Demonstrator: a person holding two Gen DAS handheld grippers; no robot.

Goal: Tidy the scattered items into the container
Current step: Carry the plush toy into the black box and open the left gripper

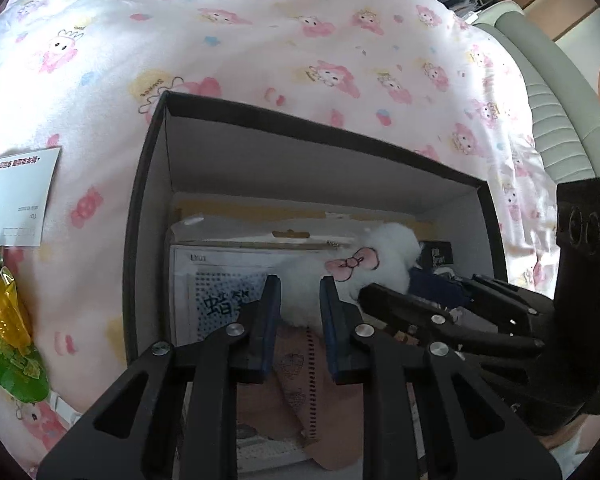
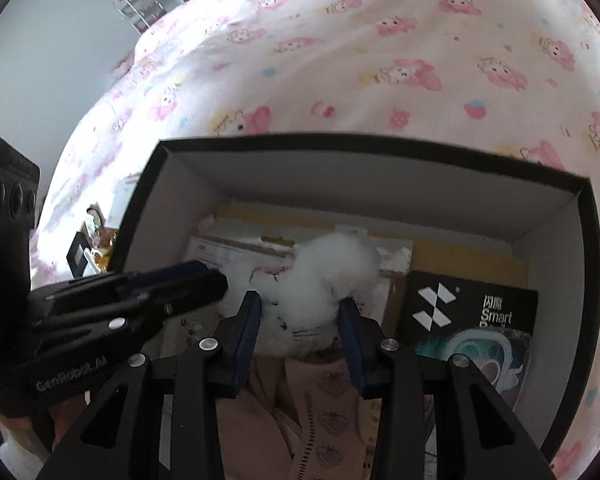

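Two grippers lower a white plush toy into a black box on a patterned bedspread.

The right gripper [image 2: 300,318] holds the white plush toy [image 2: 320,280] between its blue pads, jaws about half wide, just above a pink cloth [image 2: 320,396] inside the black box [image 2: 590,280]; the left gripper [image 1: 300,300], jaws narrow and seemingly empty, hovers alongside. Best practice appears to be settling the toy low before releasing. Beyond the box, a white card [image 1: 18,196] and a green wrapper [image 1: 8,340] lie outside.
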